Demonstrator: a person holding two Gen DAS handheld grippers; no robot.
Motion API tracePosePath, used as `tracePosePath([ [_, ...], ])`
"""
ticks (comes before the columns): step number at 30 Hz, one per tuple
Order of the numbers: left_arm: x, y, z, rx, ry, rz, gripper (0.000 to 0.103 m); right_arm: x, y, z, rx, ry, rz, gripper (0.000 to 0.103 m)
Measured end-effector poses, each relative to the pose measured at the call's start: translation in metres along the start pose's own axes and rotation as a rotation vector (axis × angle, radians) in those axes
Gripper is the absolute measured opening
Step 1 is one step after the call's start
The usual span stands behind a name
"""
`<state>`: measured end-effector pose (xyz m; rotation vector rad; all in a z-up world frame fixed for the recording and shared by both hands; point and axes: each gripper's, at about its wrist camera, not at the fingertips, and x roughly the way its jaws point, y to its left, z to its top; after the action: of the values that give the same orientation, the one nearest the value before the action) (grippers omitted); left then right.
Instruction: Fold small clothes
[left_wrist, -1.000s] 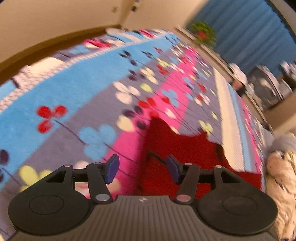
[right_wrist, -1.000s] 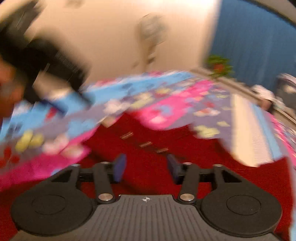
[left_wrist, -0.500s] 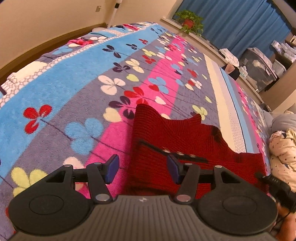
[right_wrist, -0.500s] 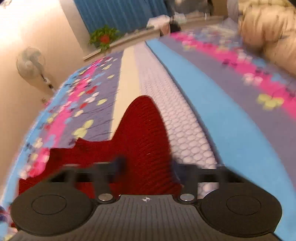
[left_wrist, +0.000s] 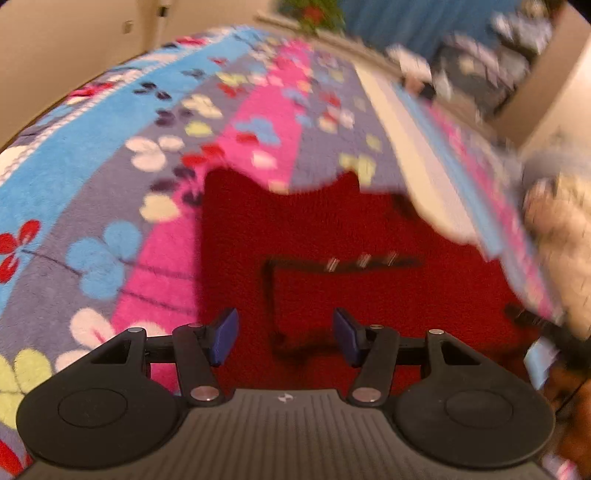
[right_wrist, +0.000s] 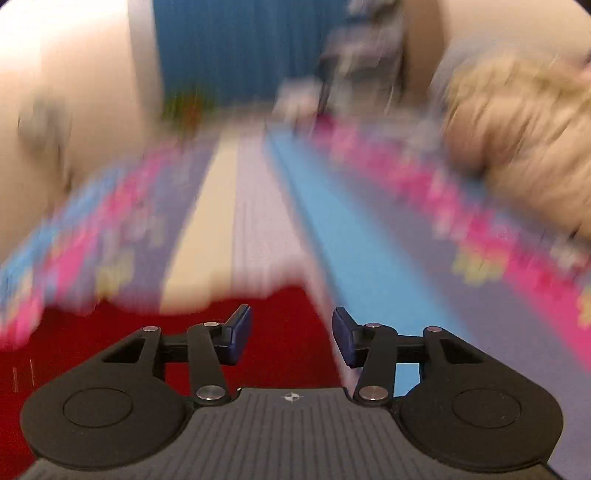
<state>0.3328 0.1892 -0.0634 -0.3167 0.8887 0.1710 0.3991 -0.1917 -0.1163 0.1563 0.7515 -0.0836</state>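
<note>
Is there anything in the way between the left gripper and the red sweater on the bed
Nothing visible. The left gripper hangs right over the red sweater, jaws apart with only red knit showing between them. The sweater lies flat on the flowered blanket, with nothing on top of it.

Motion blur smears the cream bundle beyond telling.

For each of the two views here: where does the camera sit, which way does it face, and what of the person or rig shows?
Left wrist: on the left gripper, angled down over the red knitted garment on the flowery blanket; its open fingers show.
Right wrist: on the right gripper, looking along the blanket at the garment's edge, heavily blurred; its jaws are opening, with nothing between them.
Shared: garment, blanket, blue curtain, cream bundle.
</note>
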Motion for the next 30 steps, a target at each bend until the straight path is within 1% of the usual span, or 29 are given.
tracePosePath([
  [2,0.005,-0.011,-0.008,0.112,-0.004,0.06,0.062,-0.014,-0.016,-0.007,0.092,-0.037,0.037,0.055],
  [3,0.004,-0.017,-0.011,0.161,-0.017,0.08,0.062,-0.019,-0.016,-0.01,0.073,-0.047,0.036,0.055],
  [4,0.003,-0.02,-0.014,0.189,-0.029,0.093,0.062,-0.024,-0.013,-0.016,-0.009,-0.051,0.023,0.056],
  [5,0.003,-0.02,-0.017,0.205,-0.037,0.103,0.062,-0.023,-0.011,-0.02,-0.084,-0.034,-0.006,0.063],
  [6,0.003,-0.019,-0.02,0.218,-0.045,0.11,0.062,-0.028,-0.017,-0.026,-0.111,-0.012,-0.021,0.067],
  [8,0.0,-0.018,-0.026,0.247,-0.069,0.137,0.063,-0.053,-0.027,-0.028,-0.085,-0.006,0.007,0.067],
  [11,-0.013,-0.015,-0.033,0.253,-0.1,0.167,0.063,-0.1,-0.026,-0.031,-0.18,-0.033,-0.021,0.064],
  [12,-0.021,-0.014,-0.036,0.25,-0.12,0.169,0.063,-0.116,-0.031,-0.033,-0.203,-0.049,-0.015,0.065],
  [16,-0.063,-0.016,-0.055,0.242,-0.219,0.169,0.063,-0.176,-0.057,-0.058,-0.214,-0.081,0.069,0.067],
  [18,-0.082,-0.019,-0.07,0.256,-0.248,0.163,0.063,-0.2,-0.068,-0.073,-0.204,-0.106,0.098,0.068],
  [20,-0.101,-0.023,-0.087,0.285,-0.273,0.158,0.063,-0.214,-0.08,-0.095,-0.157,-0.116,0.106,0.068],
  [21,-0.11,-0.026,-0.095,0.296,-0.288,0.156,0.064,-0.218,-0.087,-0.105,-0.126,-0.105,0.117,0.068],
  [23,-0.13,-0.029,-0.113,0.301,-0.313,0.148,0.065,-0.222,-0.095,-0.118,-0.08,-0.032,0.11,0.066],
  [25,-0.15,-0.031,-0.132,0.308,-0.332,0.144,0.065,-0.237,-0.1,-0.121,-0.06,-0.074,0.136,0.066],
  [26,-0.16,-0.031,-0.142,0.311,-0.34,0.146,0.065,-0.246,-0.101,-0.121,-0.077,-0.093,0.148,0.067],
  [28,-0.177,-0.03,-0.164,0.316,-0.344,0.151,0.065,-0.259,-0.104,-0.125,-0.124,-0.119,0.141,0.068],
  [30,-0.191,-0.026,-0.183,0.31,-0.335,0.161,0.065,-0.268,-0.113,-0.128,-0.125,-0.123,0.134,0.068],
])
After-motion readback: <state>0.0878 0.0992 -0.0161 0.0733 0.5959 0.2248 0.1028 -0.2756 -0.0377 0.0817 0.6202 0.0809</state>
